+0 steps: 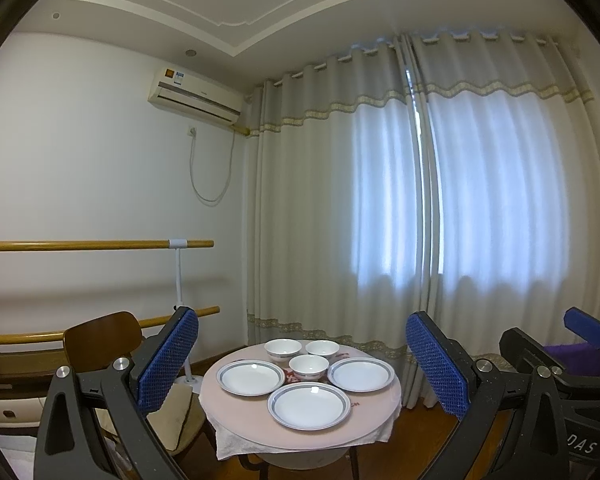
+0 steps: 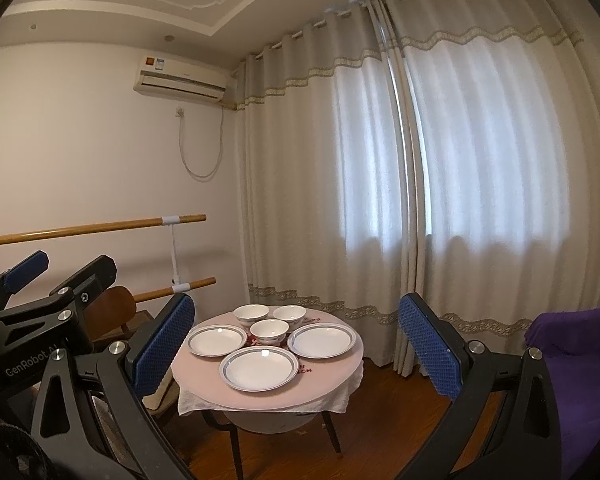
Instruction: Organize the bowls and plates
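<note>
Left wrist view first, and nearest to us our left gripper (image 1: 302, 360) hangs in the air with its blue-padded fingers (image 1: 168, 360) spread wide apart, nothing between them. At the right edge of the frame we catch part of our right gripper (image 1: 572, 344); in its own view, the right gripper (image 2: 296, 344) is just as wide apart and empty. Between the fingers, low in the middle of the frame, sits the round table (image 1: 236, 420) under a pale pink cloth, well away from both grippers. On it we have three plates: the front plate (image 1: 309, 405), the left plate (image 1: 250, 377) and the right plate (image 1: 360, 374). Behind them, three bowls in a tight cluster: the near bowl (image 1: 309, 367), the far left bowl (image 1: 283, 349) and the far right bowl (image 1: 321, 349). A brown chair (image 1: 100, 340) stands at lower left beside the table. Further back, wooden rails (image 1: 80, 245) run along the left wall. Grey curtains (image 1: 380, 200) fill the right half, and an air conditioner (image 1: 196, 96) hangs at upper left.
</note>
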`<state>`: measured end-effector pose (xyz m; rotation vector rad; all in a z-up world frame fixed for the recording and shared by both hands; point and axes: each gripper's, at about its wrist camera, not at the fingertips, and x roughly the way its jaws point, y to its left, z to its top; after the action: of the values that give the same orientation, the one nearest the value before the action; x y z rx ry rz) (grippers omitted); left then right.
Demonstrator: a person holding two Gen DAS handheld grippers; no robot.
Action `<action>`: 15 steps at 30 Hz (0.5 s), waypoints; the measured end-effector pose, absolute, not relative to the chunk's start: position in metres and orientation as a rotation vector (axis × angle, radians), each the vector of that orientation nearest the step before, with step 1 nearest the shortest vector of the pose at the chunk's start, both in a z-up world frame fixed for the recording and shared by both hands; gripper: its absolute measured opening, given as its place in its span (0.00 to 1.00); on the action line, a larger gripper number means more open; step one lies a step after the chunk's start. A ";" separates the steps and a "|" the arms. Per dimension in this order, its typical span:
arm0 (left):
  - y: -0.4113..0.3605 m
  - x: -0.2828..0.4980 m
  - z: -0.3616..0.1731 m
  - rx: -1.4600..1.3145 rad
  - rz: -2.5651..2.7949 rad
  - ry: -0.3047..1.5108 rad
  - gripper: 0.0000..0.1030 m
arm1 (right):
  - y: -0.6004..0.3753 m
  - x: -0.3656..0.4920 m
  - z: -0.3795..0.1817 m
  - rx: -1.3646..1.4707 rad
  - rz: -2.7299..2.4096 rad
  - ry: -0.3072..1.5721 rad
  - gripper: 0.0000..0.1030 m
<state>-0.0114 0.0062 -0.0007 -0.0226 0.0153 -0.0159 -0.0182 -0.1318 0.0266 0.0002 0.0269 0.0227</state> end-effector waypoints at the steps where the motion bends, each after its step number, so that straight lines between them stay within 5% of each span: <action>1: 0.006 -0.012 -0.001 -0.022 -0.016 0.015 0.99 | -0.131 -0.019 0.026 -0.002 0.018 0.024 1.00; 15: 0.004 -0.013 -0.001 -0.023 -0.015 0.016 0.99 | -0.132 -0.025 0.029 -0.007 0.005 0.016 1.00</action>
<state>-0.0129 0.0043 -0.0010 -0.0234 0.0157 -0.0148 -0.0250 -0.1321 0.0292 -0.0072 0.0159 0.0051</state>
